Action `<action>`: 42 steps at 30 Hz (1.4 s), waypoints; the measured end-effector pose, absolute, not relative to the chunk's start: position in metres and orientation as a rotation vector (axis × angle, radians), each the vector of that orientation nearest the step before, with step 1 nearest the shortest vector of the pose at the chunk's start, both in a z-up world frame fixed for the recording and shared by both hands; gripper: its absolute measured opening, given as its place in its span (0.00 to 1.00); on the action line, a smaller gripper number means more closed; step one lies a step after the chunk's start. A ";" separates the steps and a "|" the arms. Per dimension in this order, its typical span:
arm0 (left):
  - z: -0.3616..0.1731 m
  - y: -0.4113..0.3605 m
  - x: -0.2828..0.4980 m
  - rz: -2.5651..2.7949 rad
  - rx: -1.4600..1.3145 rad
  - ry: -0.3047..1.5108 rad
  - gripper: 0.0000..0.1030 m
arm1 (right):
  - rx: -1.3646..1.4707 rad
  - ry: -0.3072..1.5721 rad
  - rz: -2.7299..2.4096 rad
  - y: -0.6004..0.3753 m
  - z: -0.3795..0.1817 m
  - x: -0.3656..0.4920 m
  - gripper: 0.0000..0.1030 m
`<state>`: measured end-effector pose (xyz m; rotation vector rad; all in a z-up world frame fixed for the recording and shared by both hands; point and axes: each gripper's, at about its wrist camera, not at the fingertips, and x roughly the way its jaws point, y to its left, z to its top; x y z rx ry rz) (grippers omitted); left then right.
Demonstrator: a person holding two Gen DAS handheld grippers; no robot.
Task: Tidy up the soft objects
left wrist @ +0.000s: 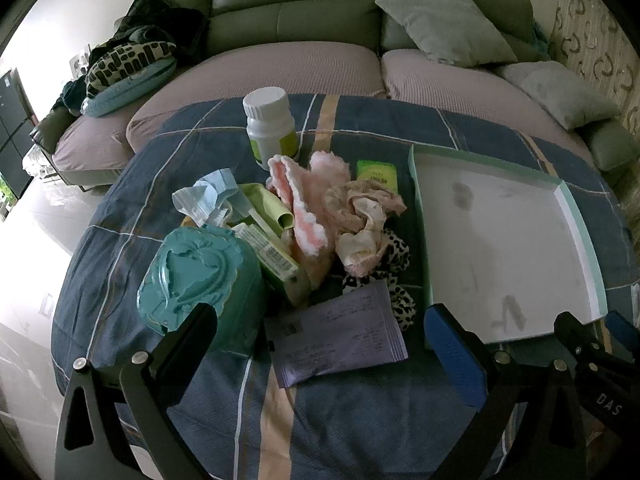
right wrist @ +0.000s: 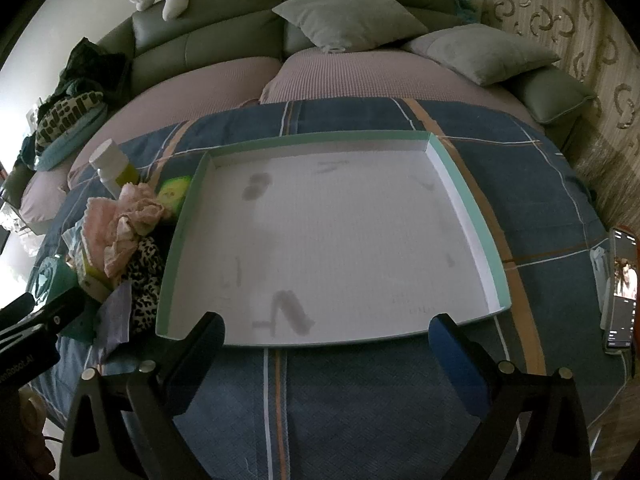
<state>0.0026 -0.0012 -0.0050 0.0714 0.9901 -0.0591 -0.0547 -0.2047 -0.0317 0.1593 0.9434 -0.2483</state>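
Plaid blue cloth under me, grey sofa behind. My left claw and right claw gape wide, empty. Pink fluffy cloth crumpled left of the white tray, long axis running away from me.

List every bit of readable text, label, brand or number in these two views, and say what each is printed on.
"DAS": white letters on the right gripper body, seen at the edge of the left wrist view.
"...Robot.AI", start cut off: on the left gripper body, seen in the right wrist view.
Purple packet: printed lines and barcode, too small to read.
Green box: barcode, unreadable.
White bottle label: blurred.
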 end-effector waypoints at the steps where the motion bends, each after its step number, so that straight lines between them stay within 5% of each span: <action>1: -0.005 -0.001 0.002 -0.061 0.071 0.989 1.00 | 0.158 0.946 -0.250 -0.204 -0.031 -0.053 1.00; 42: 0.031 0.012 0.008 -0.062 0.012 0.936 1.00 | 0.116 0.893 -0.305 -0.200 -0.012 -0.042 1.00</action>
